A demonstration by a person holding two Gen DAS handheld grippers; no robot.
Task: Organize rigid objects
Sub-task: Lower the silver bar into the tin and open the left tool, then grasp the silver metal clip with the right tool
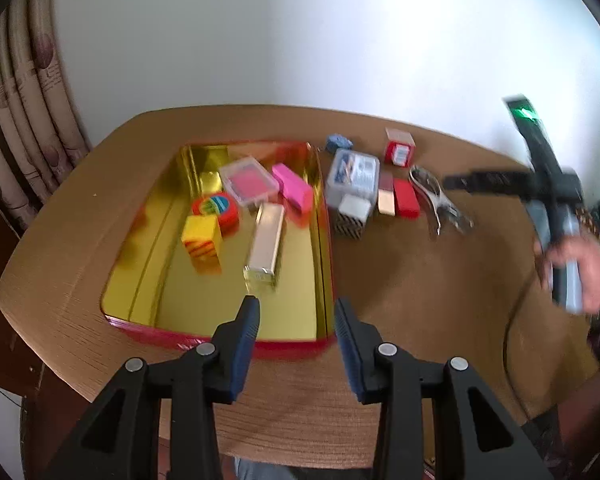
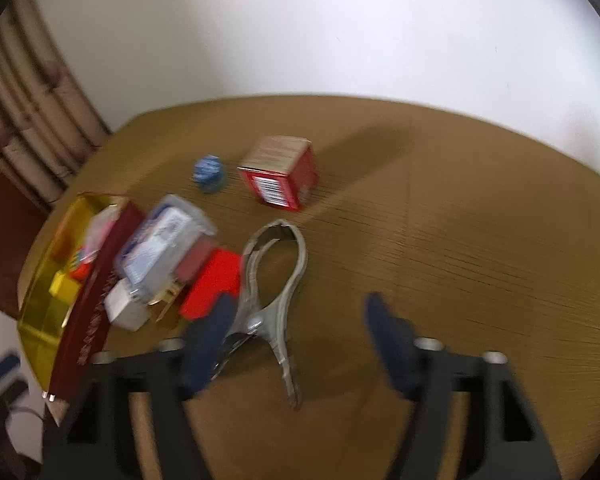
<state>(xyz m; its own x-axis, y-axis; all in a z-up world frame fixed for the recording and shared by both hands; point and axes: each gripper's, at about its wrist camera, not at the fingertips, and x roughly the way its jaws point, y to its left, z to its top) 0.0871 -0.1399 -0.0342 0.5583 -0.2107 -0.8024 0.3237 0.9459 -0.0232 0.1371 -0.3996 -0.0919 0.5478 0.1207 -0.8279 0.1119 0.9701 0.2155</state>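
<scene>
Hovering apart and empty, the left fingers (image 1: pixel 296 312) hang over the red-and-gold metal tin's (image 1: pixel 220 338) near rim, a silver bar (image 1: pixel 265 244) lying inside; the right fingers (image 2: pixel 300 322), spread and holding nothing, straddle the grey metal clamp (image 2: pixel 278 280) on the brown tabletop (image 2: pixel 440 240), which probably needs gripping next.

A red metal tin with gold inside (image 1: pixel 156 280) lies open on the table's left part, holding a flat silver bar (image 1: pixel 265 243); a metal clamp (image 2: pixel 276 280) lies to its right.
</scene>
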